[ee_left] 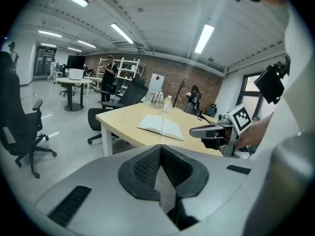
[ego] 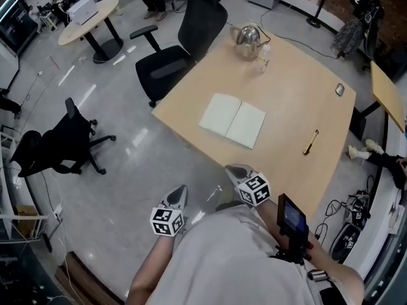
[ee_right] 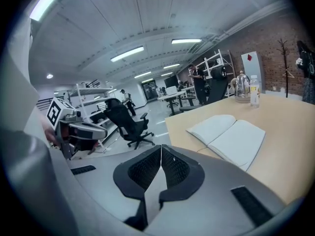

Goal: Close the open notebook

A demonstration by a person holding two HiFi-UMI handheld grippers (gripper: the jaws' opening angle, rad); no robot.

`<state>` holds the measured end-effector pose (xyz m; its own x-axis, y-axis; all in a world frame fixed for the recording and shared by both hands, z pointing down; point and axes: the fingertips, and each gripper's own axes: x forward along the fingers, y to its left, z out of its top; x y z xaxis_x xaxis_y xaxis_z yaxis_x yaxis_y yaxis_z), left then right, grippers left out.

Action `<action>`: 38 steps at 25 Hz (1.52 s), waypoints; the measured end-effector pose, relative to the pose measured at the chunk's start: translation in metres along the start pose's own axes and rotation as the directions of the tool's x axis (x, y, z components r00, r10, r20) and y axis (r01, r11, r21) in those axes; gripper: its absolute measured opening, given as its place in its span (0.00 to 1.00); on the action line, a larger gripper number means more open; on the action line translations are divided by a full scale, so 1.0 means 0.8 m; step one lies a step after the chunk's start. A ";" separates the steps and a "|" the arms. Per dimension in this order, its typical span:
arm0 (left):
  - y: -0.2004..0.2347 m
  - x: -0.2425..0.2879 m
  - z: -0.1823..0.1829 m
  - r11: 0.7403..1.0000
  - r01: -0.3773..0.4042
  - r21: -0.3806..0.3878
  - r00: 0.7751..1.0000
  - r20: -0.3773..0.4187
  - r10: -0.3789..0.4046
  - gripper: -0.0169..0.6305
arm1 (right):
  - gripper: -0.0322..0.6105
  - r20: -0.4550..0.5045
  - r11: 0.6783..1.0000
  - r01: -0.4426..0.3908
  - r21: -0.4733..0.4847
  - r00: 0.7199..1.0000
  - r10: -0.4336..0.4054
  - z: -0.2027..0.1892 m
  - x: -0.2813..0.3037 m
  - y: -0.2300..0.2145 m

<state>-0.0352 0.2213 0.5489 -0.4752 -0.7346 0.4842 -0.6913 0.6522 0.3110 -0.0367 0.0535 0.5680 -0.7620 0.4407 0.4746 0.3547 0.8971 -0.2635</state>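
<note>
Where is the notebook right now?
In the head view the notebook lies open near the middle of the table, with the kettle beyond it and a yellow pen to its right.

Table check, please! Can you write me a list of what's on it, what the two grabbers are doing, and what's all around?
Surface: wooden table, mostly bare.
Job's things: notebook lies open and flat near the table's near corner.
Clutter: kettle and bottle at the far edge; yellow pen and a small grey object on the right side.
Grippers: left gripper and right gripper both shut and empty, not touching the notebook.
Cables: cables on the floor to the right of the table.
Surroundings: black office chair at the table, another chair apart, round table behind.
</note>
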 end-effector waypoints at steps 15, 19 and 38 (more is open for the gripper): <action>-0.017 0.134 0.073 0.988 0.108 0.110 0.990 -0.108 -0.096 0.03 | 0.08 0.042 0.995 0.060 0.081 0.997 -0.063 0.024 0.004 -0.104; -0.014 0.156 0.081 0.986 0.127 0.110 0.985 -0.127 -0.113 0.03 | 0.08 0.048 0.990 0.090 0.111 0.994 -0.096 0.024 0.000 -0.117; 0.049 0.263 0.093 0.959 0.231 0.165 0.941 -0.287 -0.178 0.04 | 0.08 0.002 0.927 0.319 0.199 0.945 -0.326 0.046 -0.002 -0.163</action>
<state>-0.2027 0.0783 0.6021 -0.1681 -0.7535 0.6355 -0.8626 0.4245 0.2751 -0.1014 -0.0651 0.5705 -0.8369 0.1244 0.5330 -0.0221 0.9654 -0.2600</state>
